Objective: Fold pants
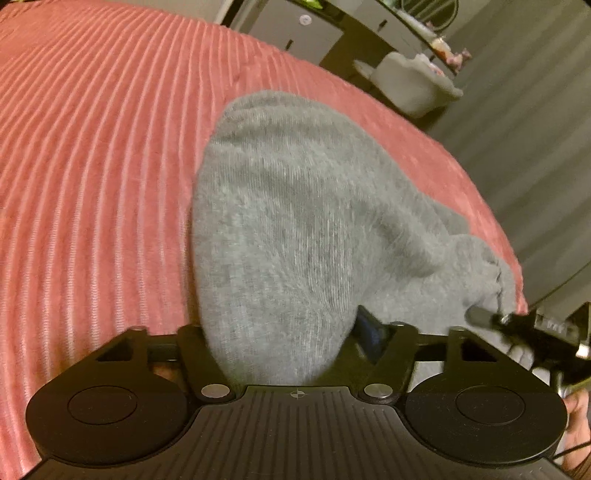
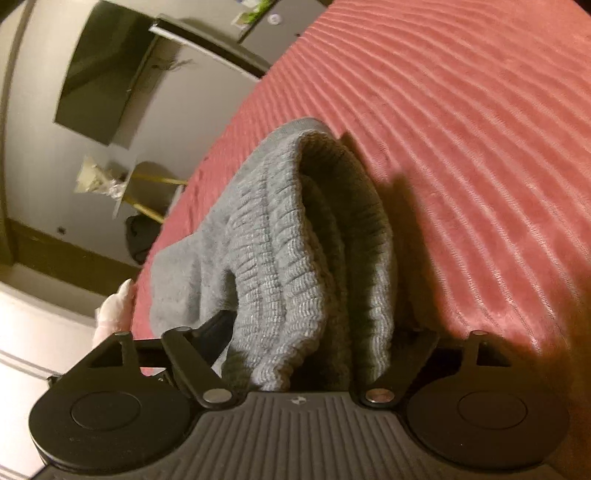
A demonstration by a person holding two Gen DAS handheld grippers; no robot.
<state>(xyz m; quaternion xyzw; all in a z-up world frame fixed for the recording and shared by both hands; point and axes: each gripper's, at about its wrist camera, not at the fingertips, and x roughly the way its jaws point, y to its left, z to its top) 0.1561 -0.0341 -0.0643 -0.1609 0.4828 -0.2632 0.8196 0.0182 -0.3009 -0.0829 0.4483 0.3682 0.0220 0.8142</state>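
Grey knitted pants [image 1: 295, 203] lie bunched on a pink ribbed bedcover [image 1: 92, 147] near the bed's right edge. In the left wrist view a thick fold of them fills the space between the jaws of my left gripper [image 1: 284, 332], which is shut on the cloth; the fabric hides most of its fingers. The right wrist view shows the ribbed waistband of the pants [image 2: 280, 221] gathered in layers and squeezed inside my right gripper [image 2: 314, 332]. The right gripper also shows in the left wrist view [image 1: 480, 315], at the far end of the same fold.
The bedcover [image 2: 480, 147] stretches wide beyond the pants. Off the bed lie grey floor [image 1: 517, 129], a white seat [image 1: 413, 85] and a cabinet [image 1: 295, 29]. A dark screen [image 2: 103, 74] hangs on the wall above a small yellow-legged table [image 2: 147, 184]. A hand [image 1: 576, 413] shows at the lower right.
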